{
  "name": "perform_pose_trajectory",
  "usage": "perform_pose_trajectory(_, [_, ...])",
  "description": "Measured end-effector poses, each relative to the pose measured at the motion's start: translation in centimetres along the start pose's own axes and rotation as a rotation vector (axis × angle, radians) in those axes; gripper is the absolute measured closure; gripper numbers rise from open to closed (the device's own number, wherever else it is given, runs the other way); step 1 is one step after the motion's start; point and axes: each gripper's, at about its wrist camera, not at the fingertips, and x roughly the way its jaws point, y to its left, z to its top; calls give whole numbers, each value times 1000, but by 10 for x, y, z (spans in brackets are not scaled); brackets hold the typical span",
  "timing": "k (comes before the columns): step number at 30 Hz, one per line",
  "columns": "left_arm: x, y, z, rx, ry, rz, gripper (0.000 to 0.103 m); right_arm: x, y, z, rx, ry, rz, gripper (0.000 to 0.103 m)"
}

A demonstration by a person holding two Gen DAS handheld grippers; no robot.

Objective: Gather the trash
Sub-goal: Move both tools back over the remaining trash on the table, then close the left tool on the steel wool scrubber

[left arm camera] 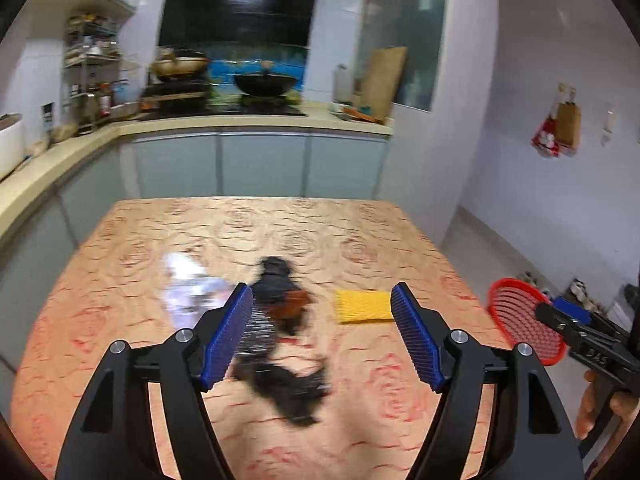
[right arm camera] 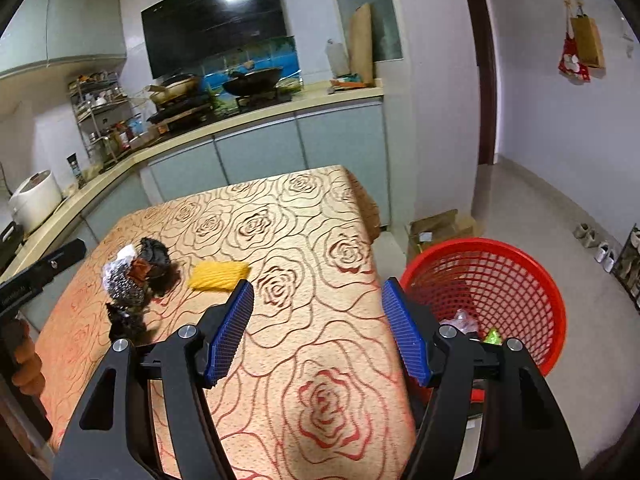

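Clearly the dark crumpled wrappers (left arm camera: 280, 332) lie strewn lengthwise on the tabletop (left arm camera: 360, 240), straight ahead of our left tool (left arm camera: 322, 336), released and empty; our right tool (right arm camera: 318, 330), equally released, hangs nearer the red basket (right arm camera: 520, 276).

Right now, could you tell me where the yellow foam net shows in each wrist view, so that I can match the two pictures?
Left wrist view: the yellow foam net lies on the table, centre-right, just inside the right-hand finger.
Right wrist view: it lies left of centre, just above the left-hand finger's tip.
Shared landmark: the red basket, off the table's right edge in both.
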Motion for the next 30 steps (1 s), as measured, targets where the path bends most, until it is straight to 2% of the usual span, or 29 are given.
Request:
perform_pose_trajectory(6, [-13,49,-3,-63,-6,119,33,3,7,-3,-3,12,24,38])
perform_pose_trajectory(9, [-18,60,-5,-68,-16,152,33,5,10,-5,-5,17,32,38])
perform_pose_trajectory(16, [-5,55,-13,-35,20,131,33,5,14,-4,-10,16,39,38])
perform_pose_trajectory(24, [28,40,-18,28,66,109,33,5,12,-7,-1,25,24,38])
perform_pose_trajectory(30, [57,39,-18,36,114,101,34,7,10,-8,8,32,21,38])
